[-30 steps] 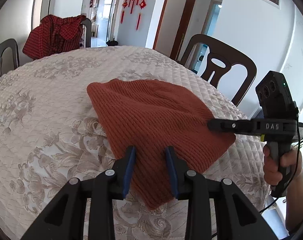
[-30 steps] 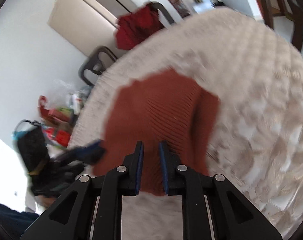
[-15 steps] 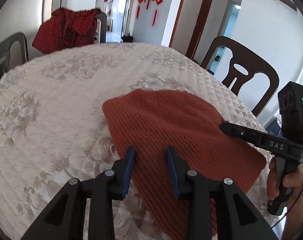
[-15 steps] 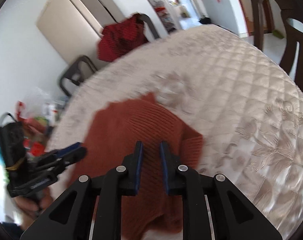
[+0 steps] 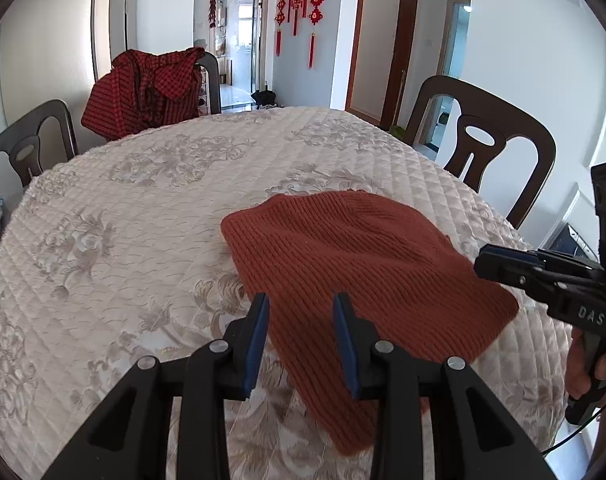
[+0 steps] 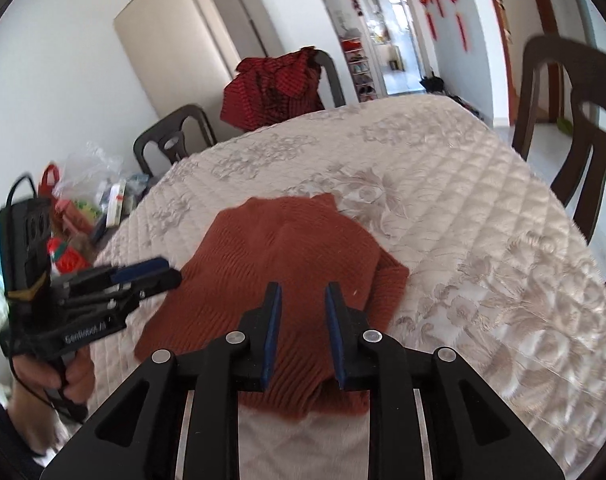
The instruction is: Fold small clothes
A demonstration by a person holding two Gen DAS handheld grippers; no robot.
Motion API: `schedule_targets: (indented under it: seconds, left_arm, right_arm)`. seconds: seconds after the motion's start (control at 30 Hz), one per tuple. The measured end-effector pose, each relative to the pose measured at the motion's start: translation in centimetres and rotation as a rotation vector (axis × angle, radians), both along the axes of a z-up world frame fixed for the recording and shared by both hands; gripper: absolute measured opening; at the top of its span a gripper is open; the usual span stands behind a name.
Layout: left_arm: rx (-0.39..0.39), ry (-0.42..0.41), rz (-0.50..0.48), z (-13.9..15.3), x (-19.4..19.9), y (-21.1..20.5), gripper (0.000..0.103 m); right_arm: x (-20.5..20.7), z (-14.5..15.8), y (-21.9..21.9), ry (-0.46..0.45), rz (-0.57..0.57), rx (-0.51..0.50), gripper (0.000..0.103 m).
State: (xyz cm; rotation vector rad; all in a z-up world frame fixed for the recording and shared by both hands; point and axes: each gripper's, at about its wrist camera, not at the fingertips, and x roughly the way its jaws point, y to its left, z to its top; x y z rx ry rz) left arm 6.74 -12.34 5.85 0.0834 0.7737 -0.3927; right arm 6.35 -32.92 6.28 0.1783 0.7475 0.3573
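A rust-orange ribbed knit garment [image 5: 359, 264] lies folded on the quilted table cover [image 5: 143, 208]; it also shows in the right wrist view [image 6: 287, 264]. My left gripper [image 5: 301, 312] is open and empty, raised over the garment's near left edge. My right gripper [image 6: 301, 300] is open and empty, raised above the garment's near edge. In the left wrist view the right gripper [image 5: 487, 264] is at the garment's right side. In the right wrist view the left gripper [image 6: 167, 272] is at the garment's left edge.
Dark wooden chairs [image 5: 483, 152] stand around the table. A red checked garment [image 5: 143, 92] hangs over a far chair. Bags and clutter [image 6: 87, 208] sit beyond the table's left edge. A beige cabinet [image 6: 199, 48] stands by the wall.
Both grippers have pulled back and up from the garment. The right gripper's jaws have opened wider. The garment lies flat and has not been lifted.
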Motion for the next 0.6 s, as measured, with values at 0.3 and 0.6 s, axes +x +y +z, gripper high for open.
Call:
schedule_targets:
  seconds: [0.3, 0.6]
  left_arm:
    - [0.017, -0.01, -0.004, -0.1, -2.6, 0.3, 0.035]
    - [0.007, 0.014, -0.023, -2.1, -3.4, -0.2, 0.036]
  right_arm:
    - [-2.8, -0.4, 1.2, -0.001, 0.037, -0.056, 0.022]
    - [-2.4, -2.8, 0.8, 0.061, 0.006, -0.093, 0.015]
